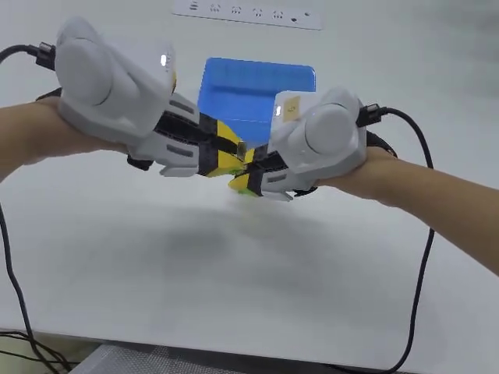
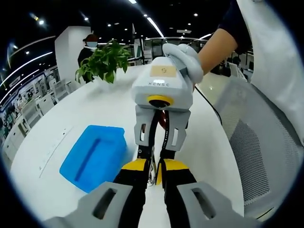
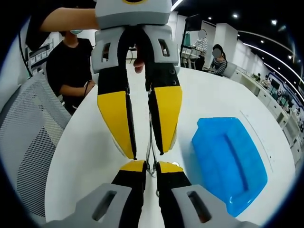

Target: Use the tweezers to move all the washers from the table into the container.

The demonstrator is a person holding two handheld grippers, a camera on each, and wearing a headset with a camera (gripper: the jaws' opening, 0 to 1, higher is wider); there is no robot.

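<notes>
Over the white table (image 1: pixel 234 273) my two grippers meet tip to tip, just in front of the blue container (image 1: pixel 257 86). My left gripper (image 1: pixel 236 160) comes in from the left and my right gripper (image 1: pixel 248 184) from the right. A thin pair of metal tweezers (image 2: pixel 152 174) runs between both sets of yellow-tipped jaws. In the left gripper view my left gripper (image 2: pixel 154 167) is closed on the tweezers, with the right gripper (image 2: pixel 155 153) facing it. The right gripper view shows my right gripper (image 3: pixel 151 166) closed on the tweezers (image 3: pixel 150 149), opposite the left gripper (image 3: pixel 147 153). The container (image 3: pixel 228 161) looks empty.
A white power strip (image 1: pixel 245 14) lies along the far edge of the table. Cables trail from both grippers over the near edge. A potted plant (image 2: pixel 102 61) stands at the table's far end, with a mesh chair (image 2: pixel 247 142) beside the table. People sit in the background.
</notes>
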